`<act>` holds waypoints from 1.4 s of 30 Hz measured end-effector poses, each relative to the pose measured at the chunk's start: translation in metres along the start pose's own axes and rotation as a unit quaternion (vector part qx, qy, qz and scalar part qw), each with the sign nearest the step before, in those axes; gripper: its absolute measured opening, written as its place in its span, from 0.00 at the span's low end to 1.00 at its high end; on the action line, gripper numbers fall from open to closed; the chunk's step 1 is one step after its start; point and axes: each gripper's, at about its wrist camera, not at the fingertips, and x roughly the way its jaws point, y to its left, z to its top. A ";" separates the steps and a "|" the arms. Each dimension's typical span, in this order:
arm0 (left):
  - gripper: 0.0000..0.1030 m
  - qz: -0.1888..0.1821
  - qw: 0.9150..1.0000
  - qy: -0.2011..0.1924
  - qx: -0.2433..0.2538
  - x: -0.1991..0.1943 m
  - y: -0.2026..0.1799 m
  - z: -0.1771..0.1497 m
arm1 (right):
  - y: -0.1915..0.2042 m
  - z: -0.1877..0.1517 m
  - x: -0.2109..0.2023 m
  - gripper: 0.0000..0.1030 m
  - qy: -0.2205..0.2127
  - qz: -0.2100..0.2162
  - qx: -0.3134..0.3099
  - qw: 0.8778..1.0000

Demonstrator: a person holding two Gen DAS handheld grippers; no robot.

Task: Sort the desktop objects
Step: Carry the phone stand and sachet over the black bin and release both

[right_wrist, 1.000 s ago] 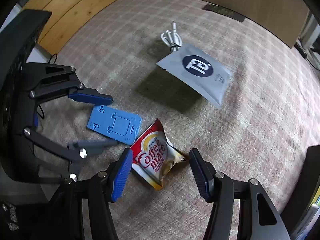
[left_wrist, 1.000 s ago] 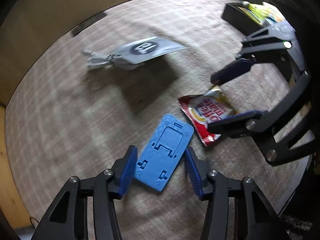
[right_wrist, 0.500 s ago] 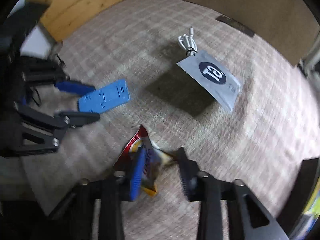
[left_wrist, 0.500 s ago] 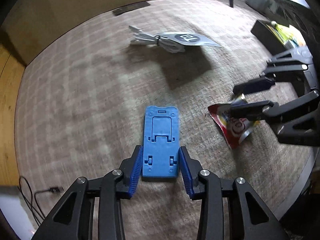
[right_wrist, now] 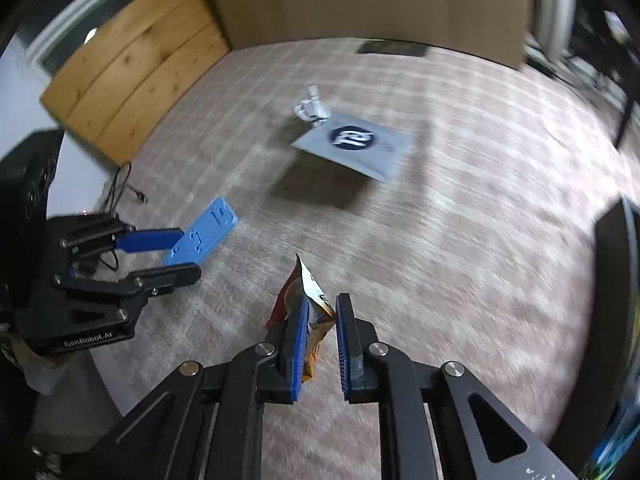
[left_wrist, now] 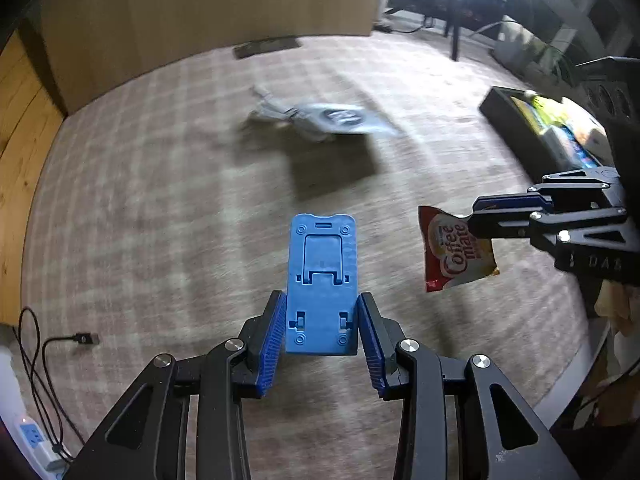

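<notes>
Left wrist view: left gripper (left_wrist: 322,332) clamped on blue phone stand (left_wrist: 322,280), now lifted clear of desk (left_wrist: 160,208); a second ago still flat with fingers wide around it. Right gripper (right_wrist: 322,344) fingers closing, pinching creamer packet (left_wrist: 454,250), also raised off desk, hanging beside stand, not touching. Grey pouch (right_wrist: 354,148) and white cable (right_wrist: 312,108) left behind, well apart. Both picks look done; likely next a carry, maybe to black tray (left_wrist: 516,128) at right edge. Packet grip thin, could slip.
</notes>
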 end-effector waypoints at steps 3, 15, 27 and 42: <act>0.38 -0.011 1.000 -0.007 0.013 -0.002 -0.013 0.010 | -0.016 -0.008 -0.021 0.12 -0.024 -0.006 0.032 0.999; 0.38 -0.077 0.989 -0.041 0.122 -0.006 -0.151 0.068 | -0.101 -0.077 -0.134 0.12 -0.119 -0.070 0.153 0.979; 0.38 -0.134 0.972 -0.048 0.186 0.002 -0.285 0.103 | -0.183 -0.173 -0.235 0.12 -0.193 -0.166 0.270 0.929; 0.38 -0.144 0.965 -0.051 0.213 0.015 -0.360 0.131 | -0.233 -0.220 -0.255 0.12 -0.196 -0.199 0.330 0.902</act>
